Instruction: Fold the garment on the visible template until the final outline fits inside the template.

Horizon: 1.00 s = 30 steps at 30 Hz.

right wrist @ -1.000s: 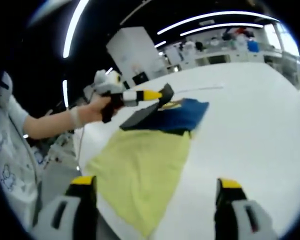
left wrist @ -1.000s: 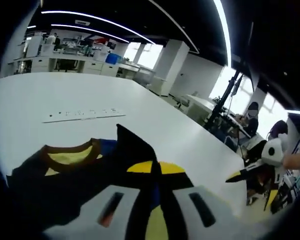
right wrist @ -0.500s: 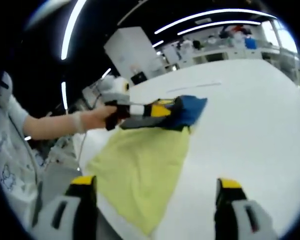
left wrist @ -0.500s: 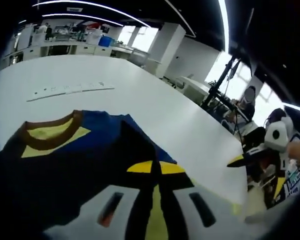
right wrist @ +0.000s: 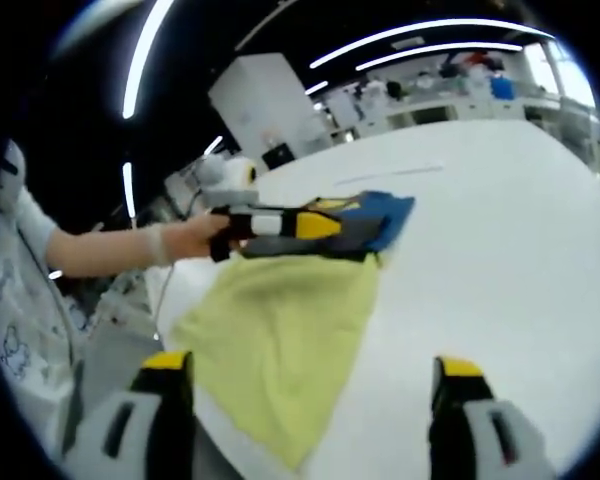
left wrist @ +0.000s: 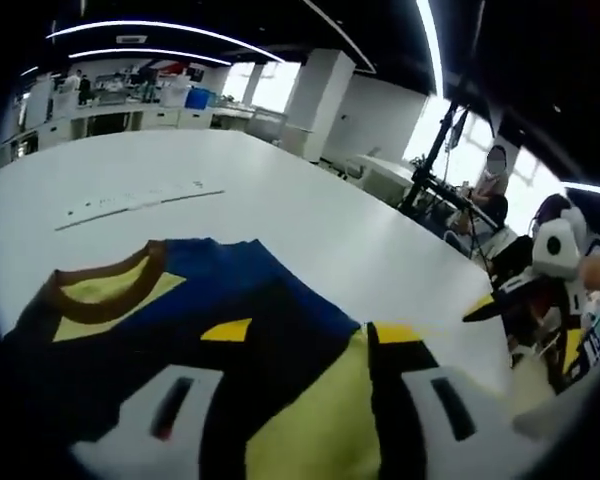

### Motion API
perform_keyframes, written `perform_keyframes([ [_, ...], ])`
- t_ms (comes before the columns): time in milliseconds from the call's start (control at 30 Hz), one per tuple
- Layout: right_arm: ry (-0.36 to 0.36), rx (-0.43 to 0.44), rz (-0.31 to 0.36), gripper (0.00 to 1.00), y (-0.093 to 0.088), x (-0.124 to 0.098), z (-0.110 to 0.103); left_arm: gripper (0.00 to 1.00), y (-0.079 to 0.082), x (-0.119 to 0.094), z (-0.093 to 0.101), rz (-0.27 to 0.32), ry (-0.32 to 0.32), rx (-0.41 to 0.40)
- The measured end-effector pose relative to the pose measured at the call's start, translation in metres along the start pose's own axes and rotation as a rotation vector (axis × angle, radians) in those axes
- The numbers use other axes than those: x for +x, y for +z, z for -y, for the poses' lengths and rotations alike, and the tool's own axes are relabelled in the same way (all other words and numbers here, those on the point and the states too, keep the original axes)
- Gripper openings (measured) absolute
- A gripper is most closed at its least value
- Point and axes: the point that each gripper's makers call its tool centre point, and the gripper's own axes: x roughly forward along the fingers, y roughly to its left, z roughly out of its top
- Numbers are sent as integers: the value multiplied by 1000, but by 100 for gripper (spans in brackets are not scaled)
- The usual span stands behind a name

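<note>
Left claw: left gripper (left wrist: 300, 400) has its 2 jaws spread apart over the garment with nothing pinched between them; in the right gripper view it (right wrist: 310, 225) lies low across the folded cloth at 12 o'clock.
Right claw: right gripper (right wrist: 305, 400) stands wide open and empty, jaws at 7 and 5 o'clock, hovering off the near edge of the cloth.
Garment: shirt (left wrist: 180, 310), navy with a brown collar (left wrist: 105, 290) at 10 o'clock and a yellow lining; in the right gripper view its blue part (right wrist: 375, 215) sits folded at 12 o'clock and the yellow part (right wrist: 280, 340) spreads toward the camera.
Template: no outline can be made out under the cloth.
Step in hand: judging by the lie of things, 1 fold is laid and let go; the yellow length is not yet folded.
Next move: likely calls for both claws to pinch the near yellow edge and carry it over the blue part.
Surface: white table (right wrist: 500, 260), broad and bare, with a thin white strip (left wrist: 140, 200) at 11 o'clock.
Room: open office with ceiling light strips (right wrist: 430, 35), desks and a seated person (left wrist: 490, 200) at 2 o'clock.
</note>
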Motion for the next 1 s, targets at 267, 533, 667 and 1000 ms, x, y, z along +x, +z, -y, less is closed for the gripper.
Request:
perform_keyframes([
  [267, -31, -48, 32, 99, 12, 1, 6, 93, 6, -13, -15, 46, 40, 56],
  [533, -57, -61, 63, 99, 23, 0, 10, 99, 8, -30, -22, 50, 38, 71],
  [667, -70, -76, 85, 99, 30, 1, 10, 99, 12, -40, -23, 60, 39, 63],
  [1000, -85, -127, 109, 99, 49, 9, 10, 96, 9, -87, -34, 70, 61, 57],
])
